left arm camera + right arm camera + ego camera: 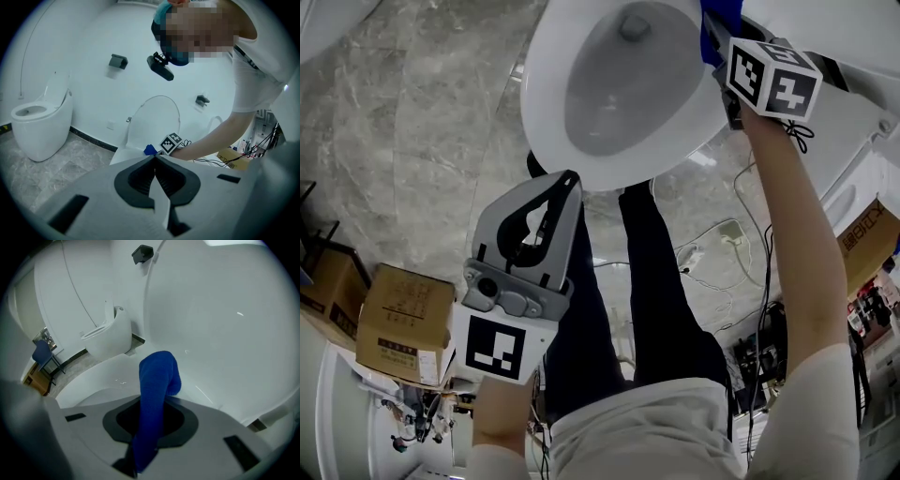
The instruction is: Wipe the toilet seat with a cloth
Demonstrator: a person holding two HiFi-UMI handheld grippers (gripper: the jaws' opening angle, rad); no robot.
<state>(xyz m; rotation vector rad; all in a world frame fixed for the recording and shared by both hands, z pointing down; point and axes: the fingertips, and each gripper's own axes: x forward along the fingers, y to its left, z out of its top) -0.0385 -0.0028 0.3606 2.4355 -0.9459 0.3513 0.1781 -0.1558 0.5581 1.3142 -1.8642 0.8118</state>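
Pinching one blue cloth (159, 373) at one toilet seat (551, 103): right gripper (157, 401); left gripper (153, 161): closed, empty

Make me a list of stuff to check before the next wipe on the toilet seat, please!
1. Cloth held tight: ok. The right hand-held gripper is shut on the blue cloth.
2. Cloth at the toilet seat: ok. It sits at the back rim. How hard it presses: cannot tell.
3. Lid out of the way: ok. It stands raised.
4. Left hand-held gripper clear of the seat: ok. It is shut, empty, and held in front of the bowl.
5. Safe footing: not ok. Cables lie on the floor beside the person's legs, so step carefully.
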